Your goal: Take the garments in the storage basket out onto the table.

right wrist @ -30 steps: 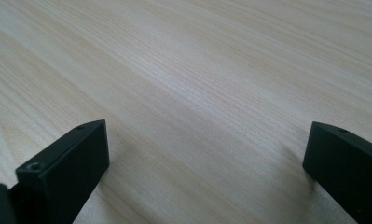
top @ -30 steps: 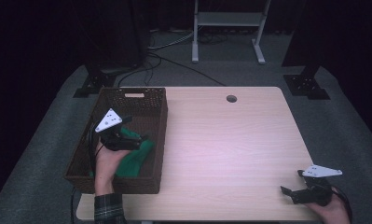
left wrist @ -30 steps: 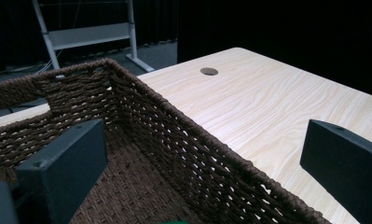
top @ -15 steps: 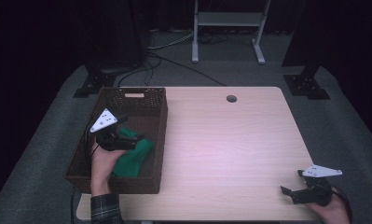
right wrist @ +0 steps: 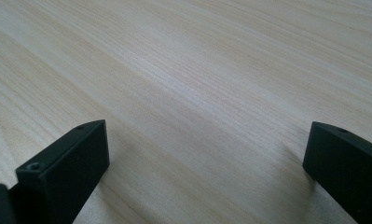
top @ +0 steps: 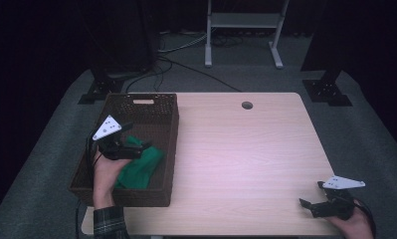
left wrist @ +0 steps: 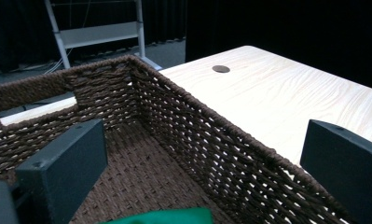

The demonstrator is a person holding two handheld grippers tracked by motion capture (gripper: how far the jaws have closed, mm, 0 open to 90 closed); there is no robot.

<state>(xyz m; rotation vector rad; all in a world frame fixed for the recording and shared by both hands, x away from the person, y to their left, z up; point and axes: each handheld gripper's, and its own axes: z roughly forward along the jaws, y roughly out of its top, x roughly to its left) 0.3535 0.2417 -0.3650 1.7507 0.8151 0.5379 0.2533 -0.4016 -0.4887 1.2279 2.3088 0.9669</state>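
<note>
A green cloth [top: 139,167] lies crumpled inside the dark brown wicker basket [top: 170,144] at the table's left. My left gripper [top: 139,148] hovers just above the cloth, open, nothing between its jaws. In the left gripper view the jaws stand wide apart over the basket's right wall [left wrist: 230,149], and a strip of the green cloth [left wrist: 165,217] peeks in at the bottom edge. My right gripper [top: 308,206] rests low at the table's front right corner, open, with bare wood [right wrist: 197,93] between its jaws.
The light wooden table [top: 246,149] has a round cable hole [top: 247,105] near its far edge. Beyond it are a white metal stand [top: 241,20], black stand bases [top: 328,89] and cables on the grey floor.
My left gripper has drifted left and a little up inside the basket, leaving the green cloth lying below it. The right gripper has stayed put.
</note>
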